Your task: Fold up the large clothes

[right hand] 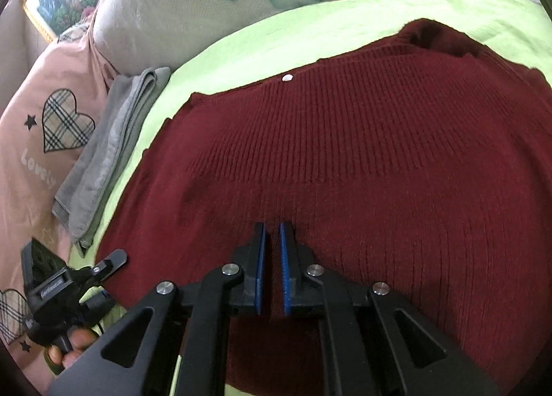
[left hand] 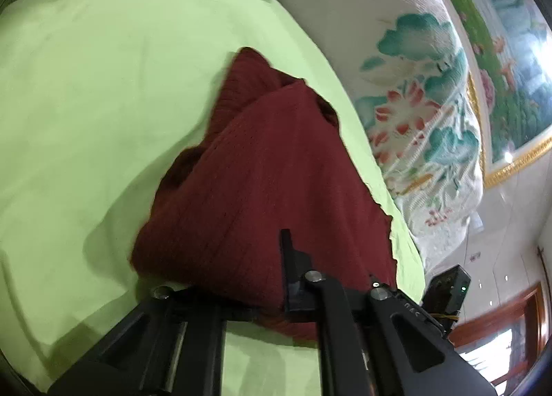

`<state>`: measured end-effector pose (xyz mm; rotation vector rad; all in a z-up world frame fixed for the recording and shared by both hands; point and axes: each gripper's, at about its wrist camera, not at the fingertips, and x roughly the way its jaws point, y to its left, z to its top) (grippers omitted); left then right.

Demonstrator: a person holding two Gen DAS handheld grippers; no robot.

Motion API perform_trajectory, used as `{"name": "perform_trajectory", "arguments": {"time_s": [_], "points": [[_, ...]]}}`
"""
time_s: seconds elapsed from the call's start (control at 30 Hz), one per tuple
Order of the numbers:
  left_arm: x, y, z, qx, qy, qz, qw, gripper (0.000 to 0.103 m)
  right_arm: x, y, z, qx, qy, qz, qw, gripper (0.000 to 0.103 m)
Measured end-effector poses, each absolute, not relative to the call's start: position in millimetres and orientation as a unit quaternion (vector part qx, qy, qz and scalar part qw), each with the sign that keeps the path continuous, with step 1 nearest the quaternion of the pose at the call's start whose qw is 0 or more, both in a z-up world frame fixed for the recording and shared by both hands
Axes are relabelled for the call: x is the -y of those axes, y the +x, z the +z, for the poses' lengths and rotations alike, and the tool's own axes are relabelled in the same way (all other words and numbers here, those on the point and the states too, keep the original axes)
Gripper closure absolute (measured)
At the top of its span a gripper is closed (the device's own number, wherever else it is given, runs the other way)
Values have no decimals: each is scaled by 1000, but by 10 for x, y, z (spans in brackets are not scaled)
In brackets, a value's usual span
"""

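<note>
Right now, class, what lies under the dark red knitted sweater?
The lime green sheet shows all around the dark red knitted sweater, so it lies on that sheet. Whatever is directly beneath the sweater's middle is covered and cannot be seen.

Soft, even indoor light fills both fisheye views, their edges bent and vignetted black. A window (left hand: 496, 358) blows out white; glare spots a framed picture (left hand: 510, 92); the sweater (left hand: 262, 189) edges blur.

A lime-green sheet (left hand: 86, 102) covers the bed, floral quilt (left hand: 414, 102) alongside, gold-framed painting (left hand: 510, 51) behind.
</note>
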<state>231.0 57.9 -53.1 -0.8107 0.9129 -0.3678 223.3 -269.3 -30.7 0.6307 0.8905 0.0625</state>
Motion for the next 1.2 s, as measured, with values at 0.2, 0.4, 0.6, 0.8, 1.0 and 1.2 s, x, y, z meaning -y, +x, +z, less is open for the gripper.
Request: {"name": "perform_trajectory", "arguments": {"time_s": [0.2, 0.4, 0.6, 0.8, 1.0, 1.2], "points": [[-174, 2320, 23, -384, -317, -241, 833, 97, 2776, 2228, -368, -421, 331, 44, 843, 97], [651, 2264, 482, -368, -228, -316, 844, 97, 3068, 2129, -410, -410, 423, 81, 804, 96], [1627, 2156, 275, -404, -137, -374, 824, 97, 3895, 1560, -465, -306, 552, 57, 773, 70], [1993, 2026, 10, -422, -77, -365, 826, 97, 4145, 1477, -499, -281, 594, 99, 747, 39], [1830, 1968, 143, -406, -83, -369, 832, 97, 3951, 1910, -366, -353, 522, 118, 768, 38], [1864, 1927, 214, -400, -53, -368, 838, 97, 3876, 2435, -354, -384, 482, 114, 779, 67]]}}
